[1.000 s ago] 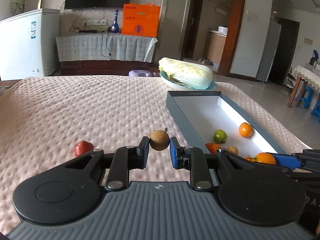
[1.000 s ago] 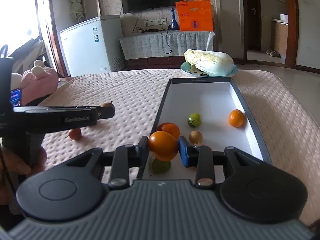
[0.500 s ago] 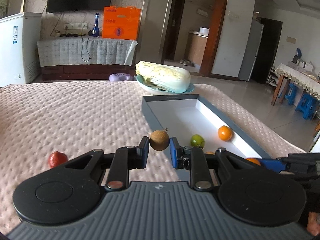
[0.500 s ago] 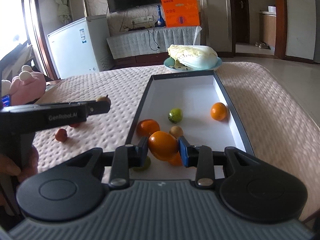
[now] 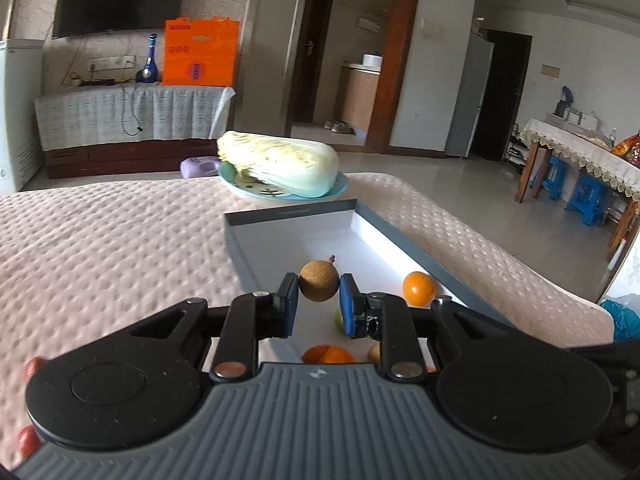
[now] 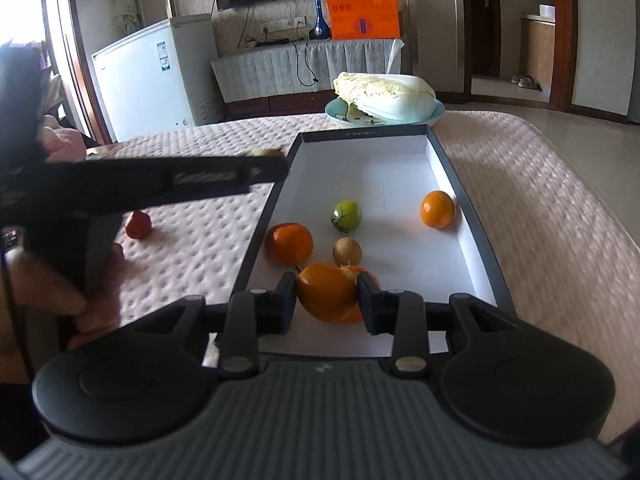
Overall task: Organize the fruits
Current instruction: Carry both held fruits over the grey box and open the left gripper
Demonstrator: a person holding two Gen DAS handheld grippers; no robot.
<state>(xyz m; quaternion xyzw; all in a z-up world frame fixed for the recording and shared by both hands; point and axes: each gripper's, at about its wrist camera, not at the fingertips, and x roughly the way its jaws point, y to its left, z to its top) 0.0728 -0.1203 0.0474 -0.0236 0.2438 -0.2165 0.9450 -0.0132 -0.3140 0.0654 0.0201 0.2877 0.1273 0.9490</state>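
My left gripper (image 5: 319,298) is shut on a small brown round fruit (image 5: 319,281) and holds it above the near left part of the grey box (image 5: 280,216). In the right wrist view the left gripper (image 6: 276,160) reaches in from the left over the box's left wall (image 6: 260,232). My right gripper (image 6: 327,300) is shut on an orange (image 6: 326,296) over the box's near end. Inside the box lie a green fruit (image 6: 346,216), two oranges (image 6: 437,209) (image 6: 289,242) and a brown fruit (image 6: 347,251). A red fruit (image 6: 138,225) rests on the pink cover.
A plate with a napa cabbage (image 5: 280,162) stands just beyond the box's far end. The pink dimpled cover (image 5: 100,240) spreads to the left. A person's hand (image 6: 60,292) grips the left tool. A white freezer (image 6: 156,76) and a cabinet stand behind.
The left gripper has carried the brown fruit to the right, from over the cover to above the box. The right gripper with its orange has stayed nearly still over the box's near end.
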